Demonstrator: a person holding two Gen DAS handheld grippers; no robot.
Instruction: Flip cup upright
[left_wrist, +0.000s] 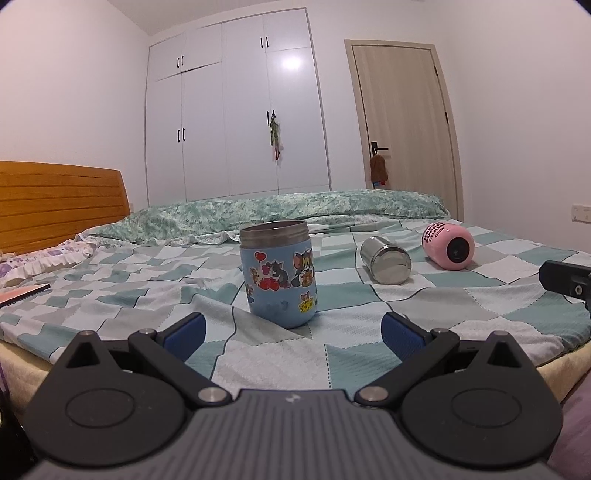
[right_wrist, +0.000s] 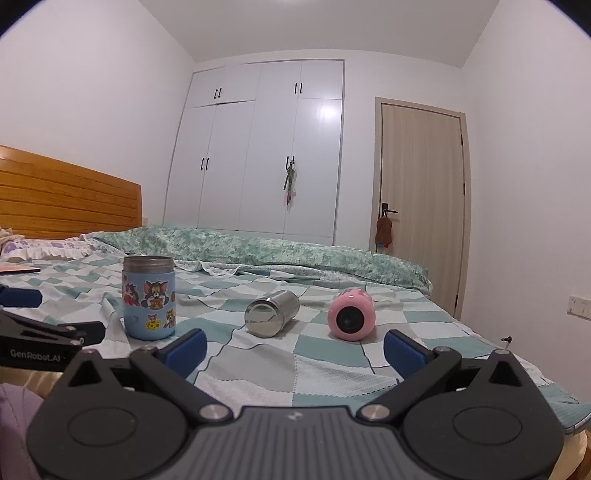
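Observation:
A blue cartoon cup (left_wrist: 279, 273) stands upright on the checked bed sheet (left_wrist: 147, 280), mouth up; it also shows in the right wrist view (right_wrist: 149, 297). A steel cup (left_wrist: 386, 265) lies on its side, base toward me, also in the right wrist view (right_wrist: 272, 312). A pink cup (left_wrist: 448, 245) lies on its side further right, also in the right wrist view (right_wrist: 351, 319). My left gripper (left_wrist: 293, 332) is open and empty, just short of the blue cup. My right gripper (right_wrist: 294, 349) is open and empty, in front of the steel and pink cups.
A wooden headboard (left_wrist: 59, 203) and pillows are at the left. A rolled green quilt (left_wrist: 295, 208) lies across the far side of the bed. A book (left_wrist: 22, 293) lies at the left edge. Wardrobe (left_wrist: 236, 110) and door (left_wrist: 402, 118) stand behind.

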